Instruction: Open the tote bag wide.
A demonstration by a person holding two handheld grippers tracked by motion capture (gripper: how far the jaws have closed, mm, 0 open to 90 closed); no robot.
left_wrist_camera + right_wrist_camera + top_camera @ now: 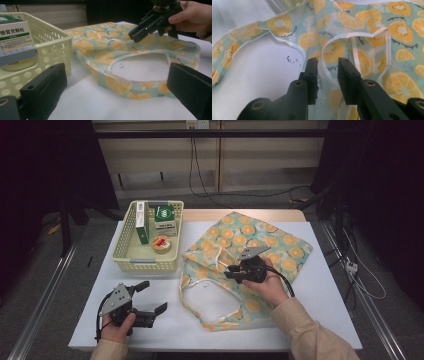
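right gripper [327, 63] over fruit-printed fabric bag [367, 32]

We see a white desk [325, 320] mid-frame with a wooden edge at its far side, on grey floor [45, 270]. Across the top runs a beige wall panel [260, 160] with hanging black cables [192, 165], flanked by dark curtains [40, 165] at both upper corners.

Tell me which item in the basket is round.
The tape roll, lying flat near the basket's middle. The white-green box and the green box beside it are rectangular.
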